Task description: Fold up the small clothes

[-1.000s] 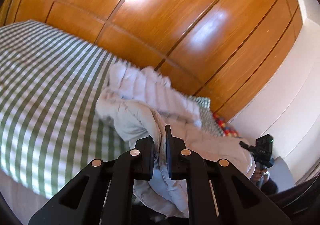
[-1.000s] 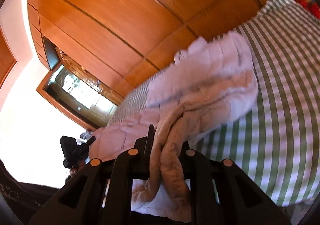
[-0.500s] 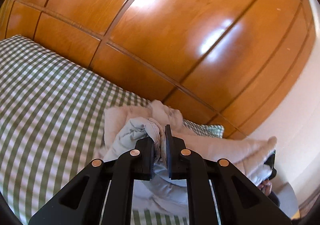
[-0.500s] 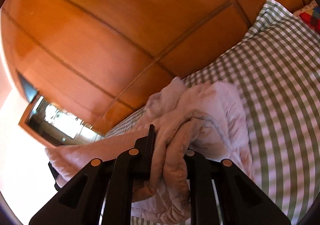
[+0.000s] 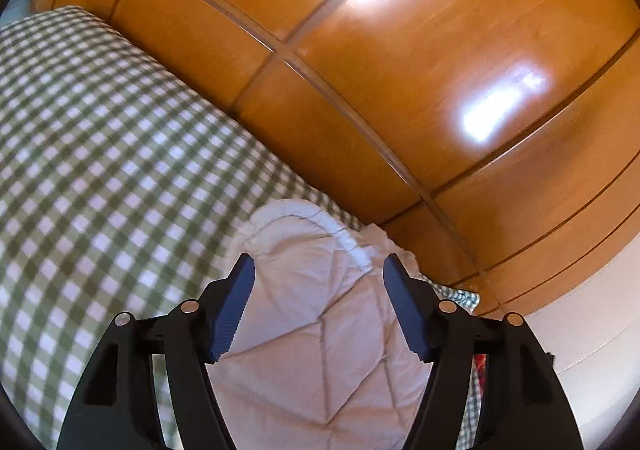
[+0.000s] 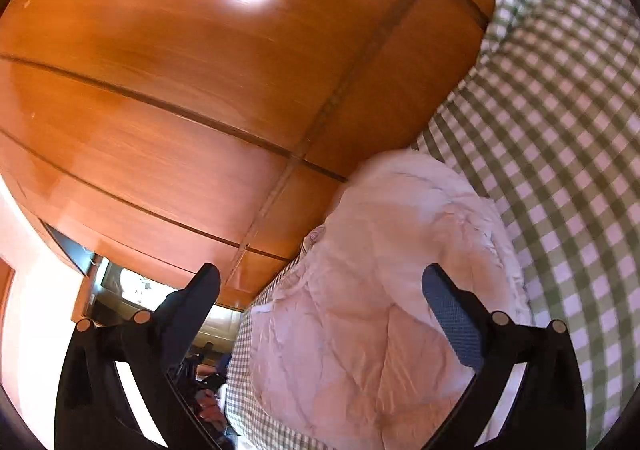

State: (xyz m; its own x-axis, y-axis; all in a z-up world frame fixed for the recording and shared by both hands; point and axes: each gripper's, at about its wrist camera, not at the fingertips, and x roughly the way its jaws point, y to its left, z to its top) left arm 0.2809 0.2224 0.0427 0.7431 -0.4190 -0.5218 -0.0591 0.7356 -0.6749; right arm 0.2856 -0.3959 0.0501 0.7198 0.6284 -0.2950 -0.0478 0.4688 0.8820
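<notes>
A pale pink quilted garment (image 5: 320,330) lies folded over on the green-and-white checked bedspread (image 5: 100,189). It also shows in the right wrist view (image 6: 380,290). My left gripper (image 5: 319,310) is open, its jaws spread wide above the garment and holding nothing. My right gripper (image 6: 320,314) is open too, its jaws wide apart over the garment's other end, empty. The bedspread also shows in the right wrist view (image 6: 560,129).
A glossy wooden panelled wardrobe (image 5: 400,69) rises right behind the bed, also in the right wrist view (image 6: 180,89). A white wall (image 5: 580,330) is at the right. A doorway or mirror with bright light (image 6: 120,290) is at lower left.
Both grippers carried the garment's edge forward over itself toward the wardrobe, then opened and let it go. The garment now lies folded on the bed.
</notes>
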